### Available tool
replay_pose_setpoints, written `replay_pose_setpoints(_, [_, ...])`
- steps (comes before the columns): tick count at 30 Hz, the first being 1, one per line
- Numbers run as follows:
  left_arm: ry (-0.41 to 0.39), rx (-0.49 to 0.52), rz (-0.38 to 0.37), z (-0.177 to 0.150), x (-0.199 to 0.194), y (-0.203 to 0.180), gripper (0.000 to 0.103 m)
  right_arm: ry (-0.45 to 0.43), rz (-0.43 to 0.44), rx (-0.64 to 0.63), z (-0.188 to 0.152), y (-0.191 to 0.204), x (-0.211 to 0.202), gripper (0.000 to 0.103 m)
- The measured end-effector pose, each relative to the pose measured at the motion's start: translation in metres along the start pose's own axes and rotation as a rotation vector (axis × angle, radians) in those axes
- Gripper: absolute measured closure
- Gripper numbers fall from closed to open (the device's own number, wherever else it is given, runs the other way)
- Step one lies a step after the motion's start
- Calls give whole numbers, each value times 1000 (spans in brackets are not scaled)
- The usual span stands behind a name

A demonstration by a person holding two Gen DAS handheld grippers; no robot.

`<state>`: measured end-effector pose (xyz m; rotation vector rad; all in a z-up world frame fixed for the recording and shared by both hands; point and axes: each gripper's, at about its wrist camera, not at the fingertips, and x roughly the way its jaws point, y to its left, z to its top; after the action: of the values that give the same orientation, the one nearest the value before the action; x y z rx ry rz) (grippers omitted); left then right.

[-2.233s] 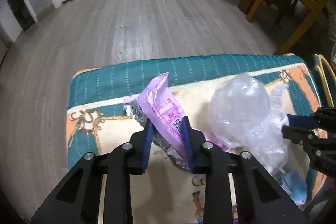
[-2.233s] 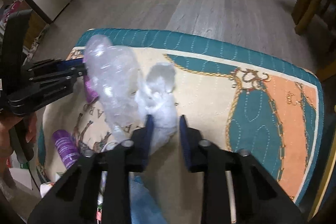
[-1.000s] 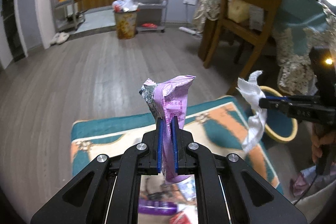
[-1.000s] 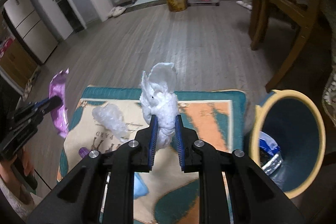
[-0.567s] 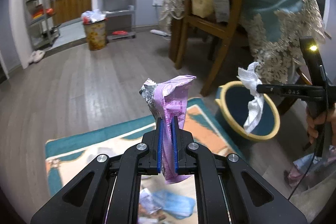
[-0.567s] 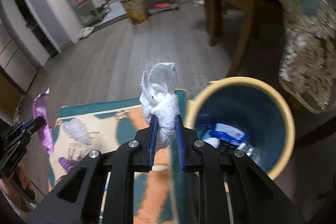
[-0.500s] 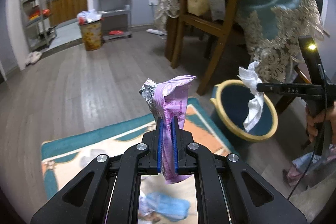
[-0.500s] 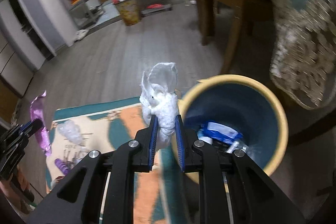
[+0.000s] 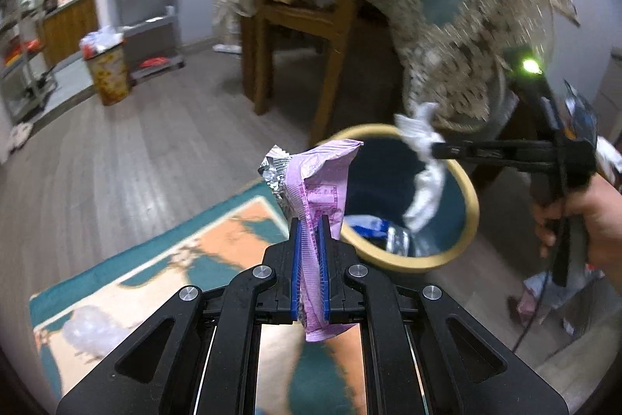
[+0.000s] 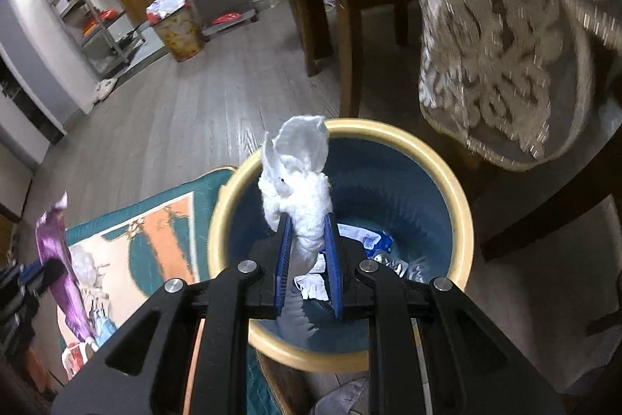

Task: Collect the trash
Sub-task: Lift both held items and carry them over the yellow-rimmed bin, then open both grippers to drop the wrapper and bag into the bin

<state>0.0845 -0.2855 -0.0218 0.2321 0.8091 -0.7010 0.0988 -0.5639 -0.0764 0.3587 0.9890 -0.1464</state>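
The left gripper (image 9: 310, 232) is seen nearest in its own view, its blue pads (image 9: 295, 251) clamped on a purple wrapper (image 9: 320, 181) whose crumpled foil end stands up above them. Beneath it a patterned cloth (image 9: 163, 259) in teal, orange and cream is spread, and a clear plastic wad (image 9: 87, 327) is left lying on it at the lower left. Just beyond the wrapper a blue bin (image 9: 472, 205) with a yellow rim is set beside the cloth's edge, with scraps lying in its bottom.

In the right wrist view, the right gripper (image 10: 309, 251) is held directly over the bin's mouth, its jaws pressed together on a white tissue (image 10: 299, 177) that sticks up between them. The same gripper is shown in the left wrist view from the side, gripped by a hand (image 9: 594, 220), with the tissue dangling over the bin's far rim.

Farther back a wooden chair (image 9: 303, 6) and a lace-edged tablecloth (image 10: 497, 37) are seen, both blurred, then grey plank flooring (image 9: 128, 150), a second bin (image 10: 179, 30) and metal shelving (image 10: 89, 14).
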Motion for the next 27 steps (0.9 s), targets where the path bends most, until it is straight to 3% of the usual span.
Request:
replay_pose_setpoints(5, [85, 34, -27, 2, 48, -31, 94, 63, -27, 42, 2, -14, 25, 86])
replay_pose_setpoints(12, [113, 46, -49, 25, 90, -57, 94, 94, -57, 28, 1, -27, 36, 86])
replay_pose_setpoints(17, [140, 60, -15, 34, 117, -69, 93, 124, -53, 69, 1, -39, 41, 86])
replay_pose_setpoints(22, [133, 65, 0, 36, 120, -73, 76, 122, -53, 74, 2, -38, 40, 79])
replay_pose_setpoints(24, [121, 63, 4, 35, 116, -71, 57, 116, -56, 80, 2, -35, 38, 69])
replay_pose_setpoints(27, [110, 45, 23, 35, 108, -62, 48, 112, -51, 85, 2, -34, 37, 54])
